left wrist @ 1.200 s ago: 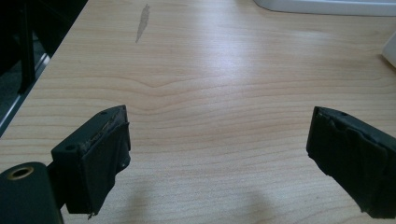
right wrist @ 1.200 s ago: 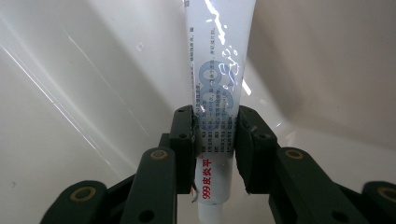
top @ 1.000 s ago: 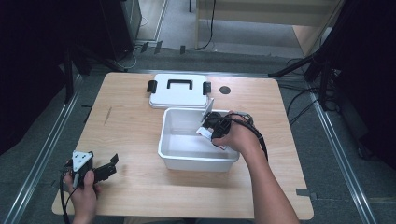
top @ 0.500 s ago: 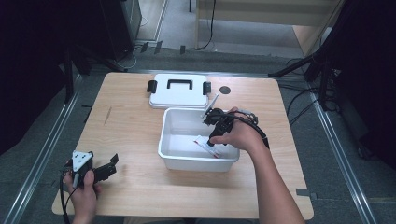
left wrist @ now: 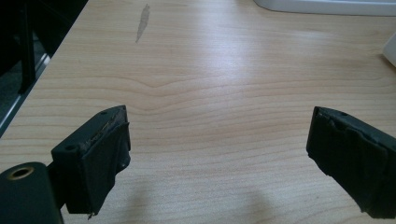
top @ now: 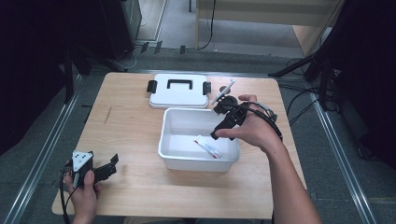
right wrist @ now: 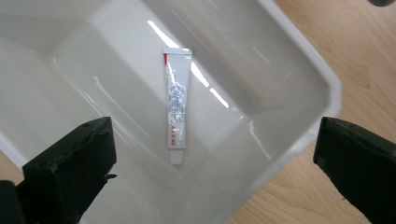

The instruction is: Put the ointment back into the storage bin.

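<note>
While the tube (right wrist: 176, 103) lies flat on the floor of the white bin (top: 168, 149) at frame centre, the right gripper (top: 223, 122) hangs above the bin's right side, jaws just opened wide and empty; the left gripper (top: 108, 169), lower left, rests on the table (top: 130, 112), jaws wide, holding nothing

Black jaws; grey plate; trailing cables

Tube (right wrist: 176, 105) print too small to read; lid (left wrist: 322, 5) cut by edge.
</note>
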Available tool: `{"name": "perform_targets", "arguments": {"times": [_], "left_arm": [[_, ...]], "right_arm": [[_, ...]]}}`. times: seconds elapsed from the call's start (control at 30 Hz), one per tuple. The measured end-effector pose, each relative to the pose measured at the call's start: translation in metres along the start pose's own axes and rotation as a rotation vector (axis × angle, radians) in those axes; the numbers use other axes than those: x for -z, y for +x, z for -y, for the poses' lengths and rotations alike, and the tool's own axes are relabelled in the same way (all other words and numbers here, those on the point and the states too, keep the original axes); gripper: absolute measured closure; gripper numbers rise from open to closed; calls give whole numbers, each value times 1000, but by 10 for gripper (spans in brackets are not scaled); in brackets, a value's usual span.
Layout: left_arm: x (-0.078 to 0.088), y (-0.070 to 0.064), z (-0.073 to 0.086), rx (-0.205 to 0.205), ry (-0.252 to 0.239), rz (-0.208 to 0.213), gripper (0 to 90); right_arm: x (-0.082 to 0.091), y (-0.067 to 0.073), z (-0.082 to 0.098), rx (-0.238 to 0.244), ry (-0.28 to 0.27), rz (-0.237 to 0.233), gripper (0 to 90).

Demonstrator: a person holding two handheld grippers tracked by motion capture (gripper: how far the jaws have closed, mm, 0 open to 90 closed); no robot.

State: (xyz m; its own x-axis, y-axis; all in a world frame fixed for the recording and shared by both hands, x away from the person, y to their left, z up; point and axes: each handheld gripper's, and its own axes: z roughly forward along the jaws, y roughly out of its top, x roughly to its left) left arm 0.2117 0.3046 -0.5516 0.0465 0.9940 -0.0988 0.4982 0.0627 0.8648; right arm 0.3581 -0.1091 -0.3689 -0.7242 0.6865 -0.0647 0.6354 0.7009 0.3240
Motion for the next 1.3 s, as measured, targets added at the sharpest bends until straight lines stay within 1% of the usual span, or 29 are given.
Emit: {"name": "perform_targets", "arguments": {"times": [0.03,0.07,0.1,0.17,0.2,0.23,0.27,0.3,0.33,0.4,0.5,0.53,0.6,0.63,0.7,0.73,0.77,0.8,0.87,0.9,0.93,0.97,1.0,1.03,1.07,1.1,1.13,1.23,1.3], "left_arm": [[0,0,0,0,0,0,70],[0,0,0,-1,0,0,70],[0,0,0,-1,0,-1,70],[0,0,0,-2,1,-2,70],[0,0,0,-2,1,-2,70],[0,0,0,-3,2,-3,70],[0,0,0,-3,2,-4,70],[0,0,0,-4,2,-5,70],[0,0,0,-4,2,-5,70],[0,0,0,-6,3,-6,70],[0,-1,0,-7,5,-7,70],[0,-1,0,-8,6,-8,70],[0,-1,0,-9,7,-7,70],[0,-1,0,-9,7,-8,70],[0,-1,0,-9,6,-8,70],[0,-1,0,-9,6,-8,70],[0,-1,0,-9,7,-9,70],[0,-1,0,-9,7,-9,70],[0,-1,0,-11,7,-9,70],[0,-1,0,-11,8,-9,70],[0,-1,0,-10,7,-9,70],[0,-1,0,-9,7,-9,70],[0,-1,0,-9,9,-10,70],[0,-1,0,-9,9,-10,70],[0,-1,0,-9,7,-10,70],[0,-1,0,-11,7,-10,70],[0,-1,0,-11,7,-10,70],[0,-1,0,-12,8,-10,70],[0,-1,0,-12,7,-11,70]], "right_arm": [[0,0,0,0,0,0,0],[3,-2,3,-10,-6,4,0],[9,-8,10,-37,-26,19,0],[12,-14,16,-54,-43,27,0],[14,-16,20,-73,-53,29,0],[14,-16,20,-73,-53,29,0],[17,-24,27,-97,-87,40,0],[18,-28,31,-120,-101,40,0],[18,-28,31,-120,-101,40,0],[21,-35,40,-144,-120,35,0],[21,-45,55,-196,-146,27,0],[20,-48,59,-201,-149,29,0],[16,-55,70,-229,-156,38,0],[11,-61,80,-263,-168,43,0],[7,-67,89,-285,-189,49,0],[7,-67,89,-285,-189,49,0],[5,-69,94,-306,-201,50,0],[1,-75,105,-336,-229,58,0],[-1,-77,108,-344,-235,60,0],[-5,-81,119,-357,-263,72,0],[-5,-81,119,-357,-263,72,0],[-8,-83,129,-370,-283,82,0],[-10,-83,133,-378,-292,86,0],[-10,-83,133,-378,-292,86,0],[-15,-84,143,-393,-312,93,0],[-17,-84,149,-402,-322,100,0],[-17,-84,149,-402,-322,100,0],[-27,-84,166,-419,-351,119,0],[-32,-84,176,-433,-369,122,0]]}}
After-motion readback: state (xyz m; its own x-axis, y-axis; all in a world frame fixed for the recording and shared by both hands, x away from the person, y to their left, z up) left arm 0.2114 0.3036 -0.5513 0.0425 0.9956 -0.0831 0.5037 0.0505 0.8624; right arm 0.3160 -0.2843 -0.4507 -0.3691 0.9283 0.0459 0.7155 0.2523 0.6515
